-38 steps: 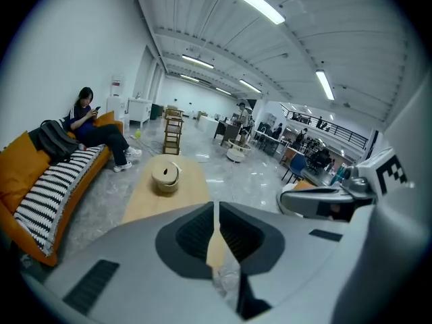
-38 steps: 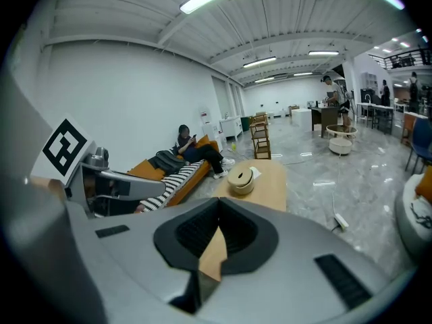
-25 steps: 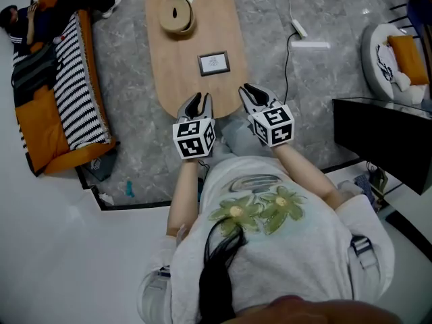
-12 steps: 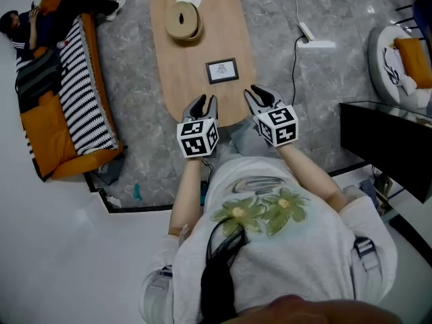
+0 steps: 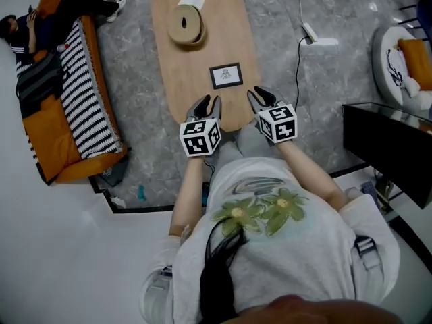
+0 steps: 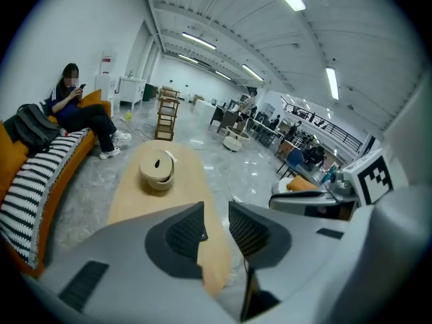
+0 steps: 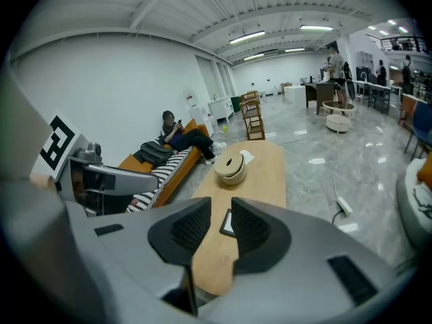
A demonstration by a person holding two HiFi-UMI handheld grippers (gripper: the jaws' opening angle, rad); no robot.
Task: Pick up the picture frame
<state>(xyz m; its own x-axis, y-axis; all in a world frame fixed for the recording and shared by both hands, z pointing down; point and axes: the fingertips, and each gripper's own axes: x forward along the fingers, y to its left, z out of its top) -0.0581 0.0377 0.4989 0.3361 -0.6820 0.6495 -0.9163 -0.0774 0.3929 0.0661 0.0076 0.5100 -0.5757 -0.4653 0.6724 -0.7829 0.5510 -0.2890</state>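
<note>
Left gripper (image 5: 208, 102) over the bench (image 5: 177, 66) near end, jaws partway apart, just been opening, nothing between them. Frame (image 5: 226, 75) lies flat on the bench just ahead, between both grippers, untouched. Right gripper (image 5: 260, 94) at the bench's near right edge, jaws partway apart too, just been opening, nothing between them.

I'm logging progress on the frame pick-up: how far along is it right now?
Done: nothing yet. The picture frame lies flat on the wooden table, untouched. In hand: the left hand-held gripper and right hand-held gripper are at the table's near end. Their jaws have just been opening, with nothing between them. Left: reach the frame, close on it and lift.
</note>
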